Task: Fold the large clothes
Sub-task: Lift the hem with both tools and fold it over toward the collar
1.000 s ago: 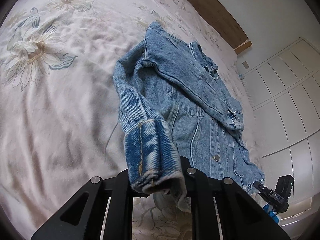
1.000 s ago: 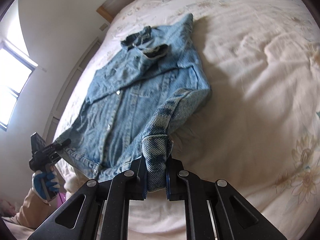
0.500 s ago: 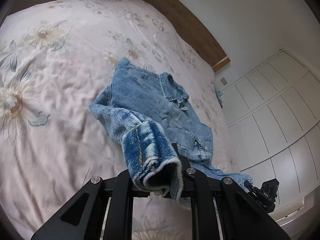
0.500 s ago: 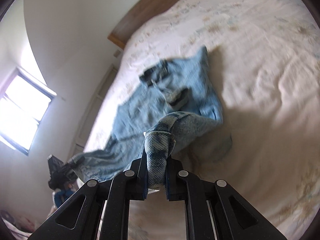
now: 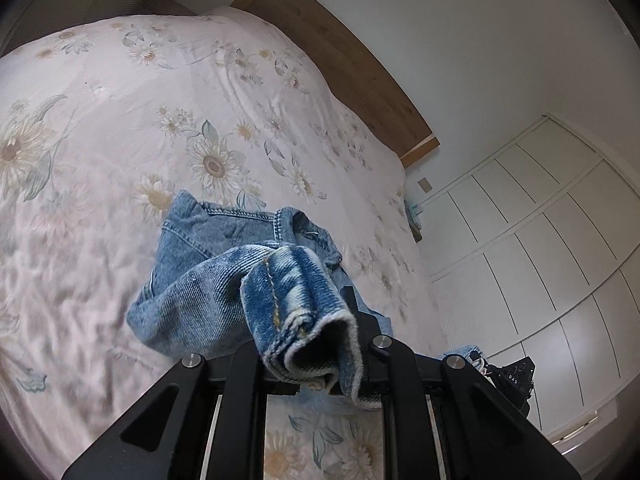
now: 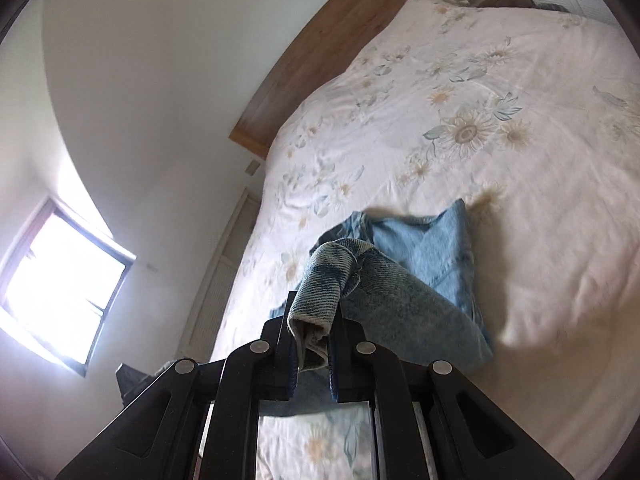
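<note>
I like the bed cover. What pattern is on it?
The bed cover is pale pink with cream daisy-like flowers and grey-blue leaves, clearest in the left wrist view.

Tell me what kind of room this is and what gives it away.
Almost certainly a bedroom. A large bed with a floral bedspread fills both views, backed by a wooden headboard. White panelled wardrobe doors line one wall, and a window lights the other side.
</note>
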Demonstrator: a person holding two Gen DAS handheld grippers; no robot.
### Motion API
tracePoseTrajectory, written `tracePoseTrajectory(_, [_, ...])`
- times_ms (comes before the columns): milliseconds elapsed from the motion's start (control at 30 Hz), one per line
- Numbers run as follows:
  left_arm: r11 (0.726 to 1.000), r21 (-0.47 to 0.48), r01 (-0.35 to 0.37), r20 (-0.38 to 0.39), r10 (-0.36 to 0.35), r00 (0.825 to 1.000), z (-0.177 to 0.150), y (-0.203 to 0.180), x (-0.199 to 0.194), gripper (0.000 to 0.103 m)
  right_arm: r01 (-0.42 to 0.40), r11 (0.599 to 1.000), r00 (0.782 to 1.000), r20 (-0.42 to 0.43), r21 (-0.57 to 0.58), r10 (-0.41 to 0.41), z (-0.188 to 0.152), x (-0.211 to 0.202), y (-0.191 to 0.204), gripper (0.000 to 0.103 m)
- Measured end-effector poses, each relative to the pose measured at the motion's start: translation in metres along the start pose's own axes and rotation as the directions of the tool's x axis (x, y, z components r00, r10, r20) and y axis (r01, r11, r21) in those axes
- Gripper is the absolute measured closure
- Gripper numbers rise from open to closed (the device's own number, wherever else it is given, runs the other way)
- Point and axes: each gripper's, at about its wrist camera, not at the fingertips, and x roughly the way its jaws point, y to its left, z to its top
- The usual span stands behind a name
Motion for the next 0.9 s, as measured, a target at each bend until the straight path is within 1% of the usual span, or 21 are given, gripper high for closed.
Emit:
tracePoseTrajectory(67, [1.0, 0.003, -0.02, -0.005, 0.02, 1.0, 0.011, 0.006, 0.019, 0.09, 0.015, 0.999, 1.0, 0.007, 0.032, -0.015, 0.018, 0.022, -0.008, 0.092])
tracePoseTrajectory(167, [0.998, -0.005, -0.058, -0.03, 0.058, 0.998, 0.024, 0.022, 0.051, 0.09, 0.056, 0.996, 0.998, 0.004, 0.069, -0.056, 0.035, 0.052, -0.025, 0.092])
tracePoseTrajectory(300, [0.992, -0.073, -0.104, -0.079, 0.098, 0.992, 0.033, 0.057, 0.098, 0.09, 0.144, 0.985, 0.989, -0.038, 0.097, -0.141, 0.053, 0.099, -0.05, 0.092])
tracePoseTrajectory(367, [0.986, -0.097, -0.135, -0.106, 0.125, 0.987, 0.037, 0.073, 0.12, 0.09, 0.173, 0.979, 0.984, -0.053, 0.109, -0.168, 0.057, 0.116, -0.062, 0.092])
tracePoseTrajectory(467, [0.977, -0.1, -0.189, -0.147, 0.174, 0.974, 0.042, 0.092, 0.151, 0.089, 0.225, 0.965, 0.973, -0.078, 0.132, -0.216, 0.065, 0.144, -0.082, 0.092])
tracePoseTrajectory(533, [0.973, -0.096, -0.21, -0.163, 0.193, 0.968, 0.043, 0.102, 0.164, 0.088, 0.255, 0.955, 0.966, -0.089, 0.15, -0.244, 0.067, 0.16, -0.095, 0.091])
tracePoseTrajectory(600, [0.97, -0.118, -0.214, -0.184, 0.191, 0.964, 0.043, 0.113, 0.174, 0.084, 0.272, 0.946, 0.961, -0.1, 0.176, -0.257, 0.067, 0.172, -0.108, 0.091])
tracePoseTrajectory(667, [0.967, -0.136, -0.217, -0.194, 0.188, 0.963, 0.044, 0.122, 0.181, 0.074, 0.293, 0.935, 0.955, -0.114, 0.201, -0.274, 0.066, 0.184, -0.122, 0.09])
tracePoseTrajectory(700, [0.965, -0.153, -0.212, -0.198, 0.18, 0.963, 0.044, 0.125, 0.183, 0.072, 0.302, 0.93, 0.952, -0.119, 0.207, -0.283, 0.066, 0.188, -0.126, 0.089])
tracePoseTrajectory(733, [0.964, -0.166, -0.209, -0.197, 0.175, 0.965, 0.044, 0.128, 0.183, 0.066, 0.312, 0.925, 0.949, -0.126, 0.219, -0.29, 0.065, 0.192, -0.132, 0.086])
tracePoseTrajectory(767, [0.962, -0.179, -0.204, -0.191, 0.17, 0.967, 0.044, 0.131, 0.182, 0.062, 0.316, 0.92, 0.947, -0.13, 0.232, -0.293, 0.063, 0.195, -0.137, 0.084])
tracePoseTrajectory(833, [0.961, -0.199, -0.19, -0.179, 0.155, 0.972, 0.047, 0.133, 0.178, 0.06, 0.311, 0.919, 0.949, -0.124, 0.241, -0.288, 0.062, 0.198, -0.141, 0.074])
tracePoseTrajectory(867, [0.962, -0.203, -0.181, -0.172, 0.147, 0.974, 0.049, 0.134, 0.176, 0.058, 0.312, 0.919, 0.949, -0.12, 0.24, -0.291, 0.063, 0.199, -0.14, 0.07])
tracePoseTrajectory(900, [0.964, -0.202, -0.175, -0.164, 0.143, 0.976, 0.051, 0.132, 0.173, 0.057, 0.313, 0.92, 0.949, -0.115, 0.236, -0.294, 0.064, 0.198, -0.139, 0.062])
